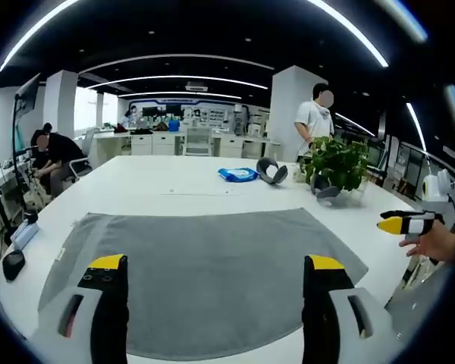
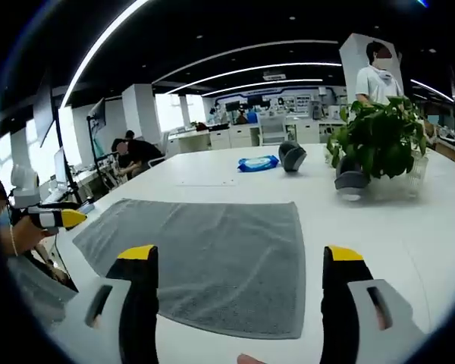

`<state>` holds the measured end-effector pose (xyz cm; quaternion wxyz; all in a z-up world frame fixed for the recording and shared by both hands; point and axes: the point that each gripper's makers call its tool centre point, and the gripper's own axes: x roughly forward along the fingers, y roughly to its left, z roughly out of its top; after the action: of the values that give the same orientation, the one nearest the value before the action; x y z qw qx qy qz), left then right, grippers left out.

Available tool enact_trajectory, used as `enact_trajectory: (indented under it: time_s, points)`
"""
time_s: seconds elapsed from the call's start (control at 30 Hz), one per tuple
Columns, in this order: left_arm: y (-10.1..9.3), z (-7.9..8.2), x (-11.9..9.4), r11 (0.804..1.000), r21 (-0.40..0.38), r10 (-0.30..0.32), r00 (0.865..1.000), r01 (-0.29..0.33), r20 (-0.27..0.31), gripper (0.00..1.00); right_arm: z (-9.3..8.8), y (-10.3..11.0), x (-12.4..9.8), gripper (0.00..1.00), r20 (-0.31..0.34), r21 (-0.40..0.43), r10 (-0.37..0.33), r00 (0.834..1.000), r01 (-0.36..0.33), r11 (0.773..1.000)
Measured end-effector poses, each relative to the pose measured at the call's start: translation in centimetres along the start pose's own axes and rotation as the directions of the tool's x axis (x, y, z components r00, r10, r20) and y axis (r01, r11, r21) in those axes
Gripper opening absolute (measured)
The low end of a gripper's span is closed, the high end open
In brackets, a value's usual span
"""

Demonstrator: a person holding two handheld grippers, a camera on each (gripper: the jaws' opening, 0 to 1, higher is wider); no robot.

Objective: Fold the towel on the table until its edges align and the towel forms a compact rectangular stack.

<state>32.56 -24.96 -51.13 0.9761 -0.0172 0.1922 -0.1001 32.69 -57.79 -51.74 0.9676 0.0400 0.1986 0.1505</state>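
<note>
Hovering with fingers spread and empty, the left gripper [image 1: 216, 303] and right gripper [image 2: 243, 292] sit above the grey towel [image 1: 205, 273], which lies flat on the white worktop [image 1: 152, 182]. A plant [image 1: 335, 163] stands at 2 o'clock.

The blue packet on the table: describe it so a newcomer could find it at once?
Start at the white table and the grey towel spread flat on it. Look past the towel's far edge, toward the potted plant. The blue packet lies flat there, beside a dark curved object; it is the one bright blue thing on the tabletop.
</note>
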Motion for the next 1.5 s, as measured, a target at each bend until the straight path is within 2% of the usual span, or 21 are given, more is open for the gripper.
enact_trajectory:
  time_s: [0.33, 0.43, 0.53, 0.73, 0.83, 0.9, 1.03, 1.13, 1.2, 1.27, 1.5]
  points:
    - [-0.3, -0.3, 0.0, 1.0, 0.017, -0.008, 1.0, 0.008, -0.009, 0.97, -0.3, 0.0, -0.2, 0.87, -0.008, 0.009, -0.009, 1.0, 0.009, 1.0]
    - [-0.9, -0.6, -0.1, 0.999, 0.038, -0.024, 1.0, 0.025, -0.018, 0.97, -0.8, -0.1, -0.5, 0.87, -0.026, 0.025, -0.019, 0.999, 0.02, 0.999]
    - [-1.3, -1.4, -0.3, 0.994, 0.102, -0.023, 0.999, 0.027, -0.039, 0.96, -1.2, 0.3, -1.1, 0.87, -0.023, 0.041, -0.02, 1.0, 0.021, 0.999]
    - [-1.6, -1.6, -1.4, 0.992, 0.119, -0.046, 0.998, 0.05, -0.035, 0.96, -2.6, 0.9, -2.0, 0.86, -0.062, 0.023, -0.028, 0.998, 0.03, 0.999]
    - [-1.0, -1.8, -2.2, 0.99, 0.134, -0.033, 0.999, 0.037, -0.033, 0.96, -3.2, 1.8, -2.5, 0.86, -0.057, 0.048, -0.015, 0.998, 0.018, 0.999]
    - [-0.5, -1.8, -2.6, 0.992, 0.123, -0.026, 0.999, 0.029, -0.028, 0.96, -3.5, 2.0, -2.6, 0.85, -0.066, 0.049, -0.011, 0.998, 0.014, 0.999]
    - [0.4, -1.5, -3.9, 1.0, 0.029, -0.012, 1.0, 0.012, 0.005, 0.96, -3.9, 2.7, -2.9, 0.85, -0.082, 0.02, -0.003, 0.997, 0.005, 1.0]
    - [0.4, -1.0, -3.8, 1.0, 0.0, -0.013, 1.0, 0.013, 0.022, 0.96, -4.1, 2.8, -3.0, 0.85, -0.089, 0.015, 0.001, 0.996, 0.0, 1.0]
    - [0.2, -0.5, -3.7, 1.0, 0.021, -0.016, 0.999, 0.015, 0.041, 0.95, -3.8, 2.8, -2.9, 0.85, -0.082, 0.001, -0.001, 0.997, 0.001, 1.0]
    - [0.1, -1.0, -3.5, 0.998, 0.059, -0.01, 1.0, 0.009, 0.014, 0.95, -3.9, 2.8, -2.9, 0.85, -0.089, -0.005, -0.001, 0.996, 0.001, 1.0]
    - [0.2, -0.9, -3.3, 0.998, 0.066, -0.012, 1.0, 0.011, 0.02, 0.95, -3.7, 2.5, -2.5, 0.84, -0.085, -0.003, -0.001, 0.996, 0.001, 1.0]
